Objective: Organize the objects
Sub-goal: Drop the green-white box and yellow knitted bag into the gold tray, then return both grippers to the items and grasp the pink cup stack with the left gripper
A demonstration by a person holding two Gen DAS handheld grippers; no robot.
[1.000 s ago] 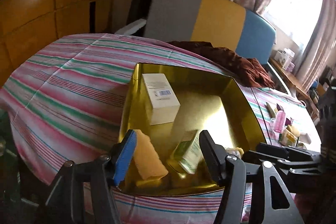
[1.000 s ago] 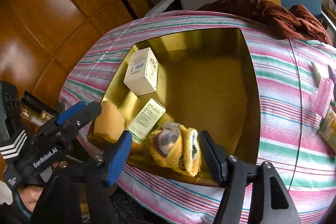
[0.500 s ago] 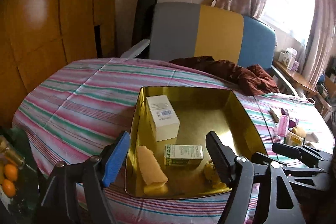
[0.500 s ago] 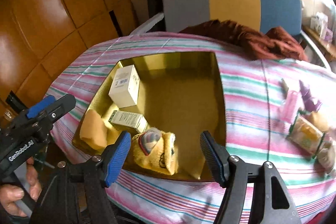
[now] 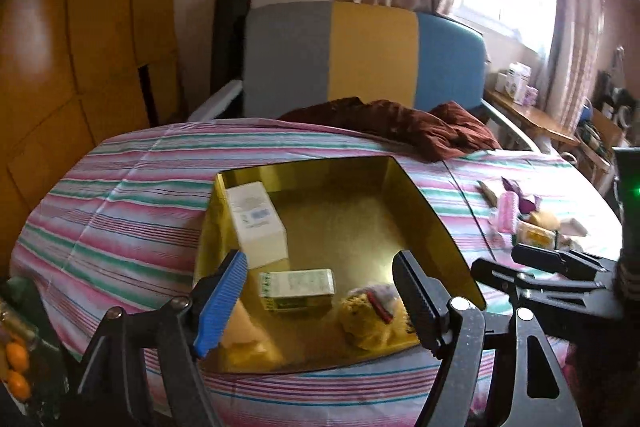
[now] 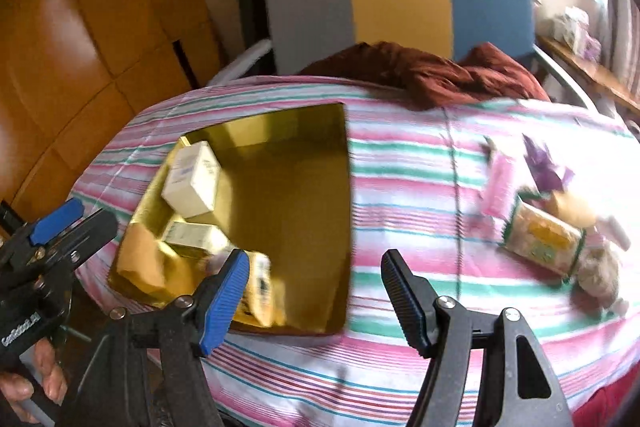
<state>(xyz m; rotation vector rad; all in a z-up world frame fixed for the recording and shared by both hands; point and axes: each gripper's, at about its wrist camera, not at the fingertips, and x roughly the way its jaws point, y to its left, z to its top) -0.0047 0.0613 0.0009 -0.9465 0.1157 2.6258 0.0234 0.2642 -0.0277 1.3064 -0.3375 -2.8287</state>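
Both claws are spread wide and carrying nothing: my left gripper (image 5: 320, 303) hangs over the near edge of the shallow gold-coloured tray (image 5: 432, 223), and my right gripper (image 6: 316, 291) sits over the striped pink-and-green tablecloth (image 6: 400, 163) just right of that tray. I judge the right one is pointed toward the loose pile on the far right, since that is what remains to be gathered.

Inside the tray, along its left side, I see a white cardboard carton with a barcode (image 5: 258, 223) at the back, a small green-and-white box lying flat (image 5: 296, 287) in front of it, a yellow sponge-like block (image 5: 244, 339) in the near left corner, and a yellow plush toy (image 5: 372, 319) at the near edge. Packed to one side like that, they leave the right half bare, probably for the rest.

Outside the tray wait a yellow-and-green wrapped packet (image 6: 540, 239), a pink bottle-shaped item (image 6: 498, 187), something purple (image 6: 546, 167) and a pale fuzzy lump (image 6: 600, 273), all clustered together.

The right view is smeared with motion, so I cannot read those items properly. My left blue finger covers part of the sponge block, and the plush toy's face is hard to make out. A brown crumpled cloth (image 5: 404, 127) lies at the table's far edge.
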